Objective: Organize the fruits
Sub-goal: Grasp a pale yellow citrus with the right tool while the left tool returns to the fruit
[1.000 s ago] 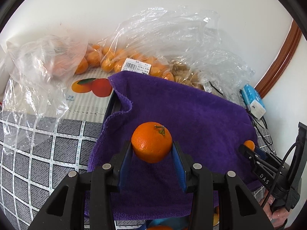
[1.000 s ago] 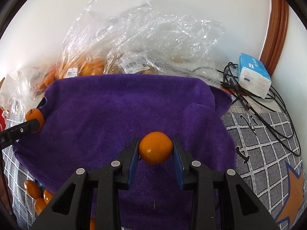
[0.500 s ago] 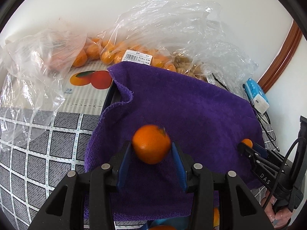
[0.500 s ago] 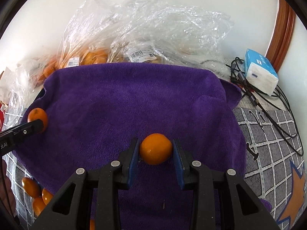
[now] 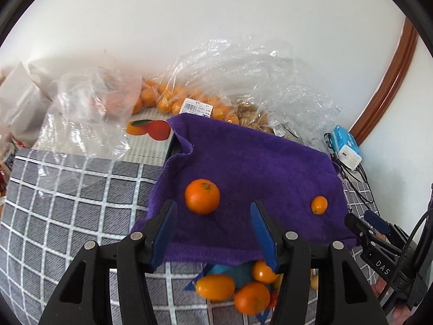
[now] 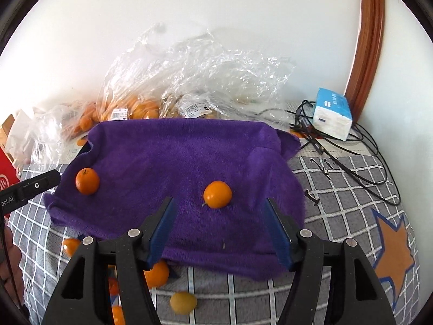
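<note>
A purple towel (image 5: pixel 257 168) covers a raised surface on the checked cloth. A larger orange (image 5: pixel 202 196) lies on the towel's left side, just ahead of my open left gripper (image 5: pixel 213 227); it also shows in the right wrist view (image 6: pixel 87 181). A smaller orange (image 6: pixel 217 194) lies near the towel's middle, just ahead of my open right gripper (image 6: pixel 219 227); it also shows in the left wrist view (image 5: pixel 319 205). Both grippers are empty and hang back from the towel's front edge. Several loose oranges (image 5: pixel 232 287) lie on the cloth below that edge.
Clear plastic bags (image 6: pixel 189 81) with oranges and other fruit stand behind the towel against the white wall. A blue and white tissue pack (image 6: pixel 332 113) and black cables (image 6: pixel 351 151) lie at the back right. A printed fruit box (image 5: pixel 146 135) lies at the left.
Both grippers have opened and let go of their oranges, which now rest on the towel. Both grippers have pulled back from the towel.
</note>
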A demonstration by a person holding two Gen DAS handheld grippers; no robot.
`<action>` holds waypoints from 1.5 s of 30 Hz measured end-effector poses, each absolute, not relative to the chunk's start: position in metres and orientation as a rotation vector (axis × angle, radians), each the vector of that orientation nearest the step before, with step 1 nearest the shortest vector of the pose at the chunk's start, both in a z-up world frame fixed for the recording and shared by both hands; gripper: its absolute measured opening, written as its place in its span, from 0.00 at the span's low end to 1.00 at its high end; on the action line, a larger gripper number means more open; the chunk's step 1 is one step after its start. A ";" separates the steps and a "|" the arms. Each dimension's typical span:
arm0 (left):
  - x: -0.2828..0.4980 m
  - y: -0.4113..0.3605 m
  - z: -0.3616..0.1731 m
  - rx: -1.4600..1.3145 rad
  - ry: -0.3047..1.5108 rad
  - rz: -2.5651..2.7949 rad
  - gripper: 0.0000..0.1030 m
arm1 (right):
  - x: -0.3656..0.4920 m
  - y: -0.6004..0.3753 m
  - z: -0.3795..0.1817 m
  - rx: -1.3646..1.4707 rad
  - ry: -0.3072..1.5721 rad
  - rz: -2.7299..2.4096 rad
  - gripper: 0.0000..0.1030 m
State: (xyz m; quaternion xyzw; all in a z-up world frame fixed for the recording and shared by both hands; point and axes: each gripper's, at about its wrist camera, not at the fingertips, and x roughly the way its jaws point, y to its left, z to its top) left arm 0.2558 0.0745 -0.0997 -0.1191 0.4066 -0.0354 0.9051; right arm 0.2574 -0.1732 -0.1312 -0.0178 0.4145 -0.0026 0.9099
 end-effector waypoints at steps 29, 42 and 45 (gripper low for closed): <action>0.148 0.103 -0.132 -0.180 0.866 0.066 0.52 | 0.159 -0.149 -0.157 -0.057 0.885 0.080 0.63; 0.141 0.109 -0.147 -0.213 0.866 0.049 0.52 | 0.162 -0.135 -0.186 -0.076 0.891 0.124 0.50; 0.143 0.109 -0.150 -0.232 0.855 0.037 0.52 | 0.174 -0.142 -0.194 -0.065 0.901 0.099 0.45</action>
